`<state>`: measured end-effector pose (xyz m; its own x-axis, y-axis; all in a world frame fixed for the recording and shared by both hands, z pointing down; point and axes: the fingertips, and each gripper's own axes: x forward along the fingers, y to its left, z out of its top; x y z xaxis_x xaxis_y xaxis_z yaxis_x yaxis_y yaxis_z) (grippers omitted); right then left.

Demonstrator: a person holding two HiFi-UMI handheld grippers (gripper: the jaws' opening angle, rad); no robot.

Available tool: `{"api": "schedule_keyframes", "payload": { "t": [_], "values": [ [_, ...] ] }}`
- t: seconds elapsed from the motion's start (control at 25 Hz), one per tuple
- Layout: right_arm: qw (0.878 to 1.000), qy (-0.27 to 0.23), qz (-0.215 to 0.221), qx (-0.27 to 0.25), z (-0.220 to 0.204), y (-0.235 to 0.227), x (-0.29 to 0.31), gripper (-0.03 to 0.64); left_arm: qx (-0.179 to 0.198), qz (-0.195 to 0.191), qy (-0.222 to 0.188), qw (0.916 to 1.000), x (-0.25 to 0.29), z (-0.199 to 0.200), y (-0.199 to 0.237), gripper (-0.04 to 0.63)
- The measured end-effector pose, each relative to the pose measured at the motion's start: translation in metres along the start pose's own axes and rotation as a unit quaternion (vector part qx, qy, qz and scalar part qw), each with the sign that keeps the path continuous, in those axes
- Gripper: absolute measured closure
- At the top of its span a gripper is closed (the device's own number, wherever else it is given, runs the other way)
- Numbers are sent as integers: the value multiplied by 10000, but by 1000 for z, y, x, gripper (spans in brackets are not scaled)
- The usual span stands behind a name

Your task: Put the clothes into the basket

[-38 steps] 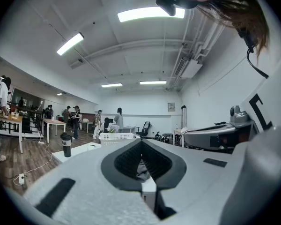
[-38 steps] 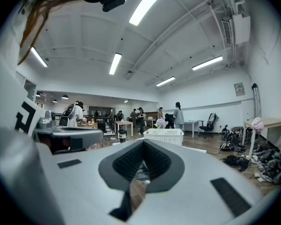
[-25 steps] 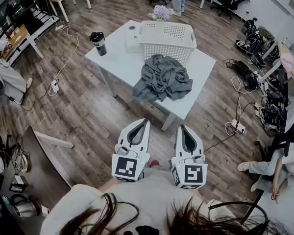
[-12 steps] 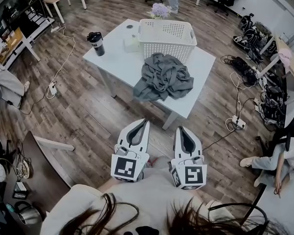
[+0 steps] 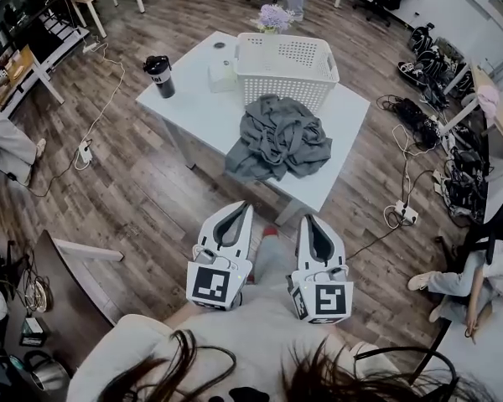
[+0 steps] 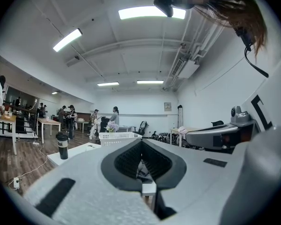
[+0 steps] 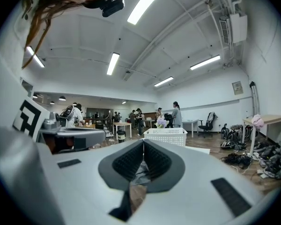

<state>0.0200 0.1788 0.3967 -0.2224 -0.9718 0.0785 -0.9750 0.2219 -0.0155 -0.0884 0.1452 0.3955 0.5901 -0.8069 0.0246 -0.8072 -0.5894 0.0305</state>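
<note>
The fingers (image 6: 124, 161) of the left gripper (image 5: 244, 205) are pressed tight together, with nothing between them. The fingers (image 7: 126, 161) of the right gripper (image 5: 307, 219) are pressed together too, and they hold nothing. Both grippers are side by side over the wood floor (image 5: 151, 199), a little way off from the near edge of the white table (image 5: 197, 111). They point at the table and do not touch it.

The grey clothes (image 5: 278, 138) lie in a crumpled heap on the near part of the table. One bit hangs over the table's near edge. The clothes are outside the basket. The white basket (image 5: 287, 59) stands on the far part of the table. It has little holes in its walls.

A black cup with a lid (image 5: 158, 75) stands at the table's left corner. A small white tub (image 5: 222, 74) sits on the table's far left part. Purple flowers (image 5: 275, 17) show at the table's far edge. Cables (image 5: 407, 166) lie on the floor to the right of the table. A person (image 5: 474, 283) sits well off to the table's right.
</note>
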Motion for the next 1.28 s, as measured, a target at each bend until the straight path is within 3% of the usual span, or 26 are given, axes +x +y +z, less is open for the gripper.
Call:
{"api": "schedule_keyframes", "payload": {
  "t": [0.72,0.92,1.08,1.28],
  "values": [
    [9986,117,514,-59,4,-67,144,604,85,358,11,9993,142,-6,69,584],
    [9978,147,634,-104,3,-97,182,604,266,515,185,9981,180,-15,89,584],
    [9968,217,760,-149,-6,-112,205,604,159,672,363,9970,202,-28,102,584],
    [9953,483,824,-165,-31,-125,228,604,0,602,627,9962,221,-53,112,583]
  ]
}}
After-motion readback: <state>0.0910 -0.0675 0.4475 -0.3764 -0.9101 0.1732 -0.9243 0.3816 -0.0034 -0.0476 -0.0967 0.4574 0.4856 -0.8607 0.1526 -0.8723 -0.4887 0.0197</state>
